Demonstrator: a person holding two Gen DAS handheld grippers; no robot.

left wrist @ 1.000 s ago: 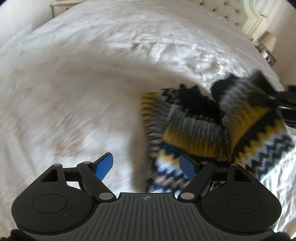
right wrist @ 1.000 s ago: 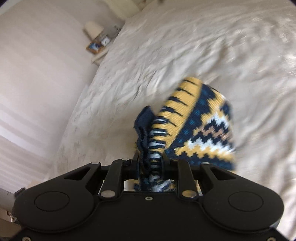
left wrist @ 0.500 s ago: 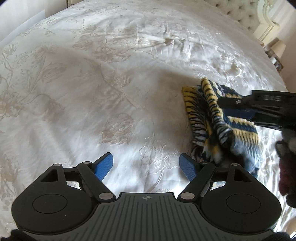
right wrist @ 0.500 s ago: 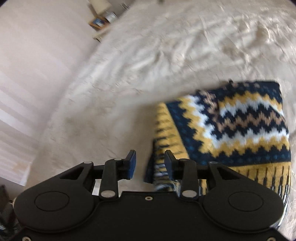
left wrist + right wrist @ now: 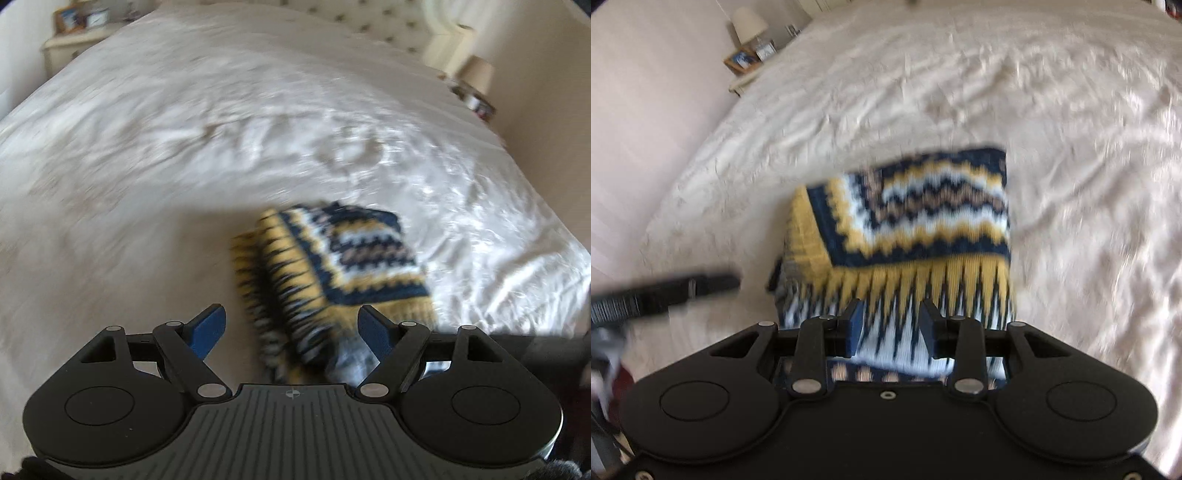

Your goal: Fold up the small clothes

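Observation:
A small knitted garment (image 5: 332,266) in navy, yellow and white zigzag lies folded in a flat bundle on the white bedspread (image 5: 184,147). My left gripper (image 5: 291,314) is open wide just above its near edge, and its blue pads touch nothing. In the right wrist view the same garment (image 5: 916,218) lies straight ahead. My right gripper (image 5: 891,310) hovers over its near fringe-patterned edge with the jaws partly apart and no cloth pinched between them. The left gripper's finger (image 5: 683,288) shows blurred at the left. Both views are motion-blurred.
The bedspread (image 5: 1071,147) stretches wide around the garment. A tufted headboard (image 5: 369,22) stands at the far end, with a lamp (image 5: 476,77) to its right. A nightstand (image 5: 746,70) with picture frames stands beside the bed.
My right gripper let go of the knitted garment, which was hanging from its shut jaws and now lies folded on the bed. My left gripper swung over so the garment sits right before it.

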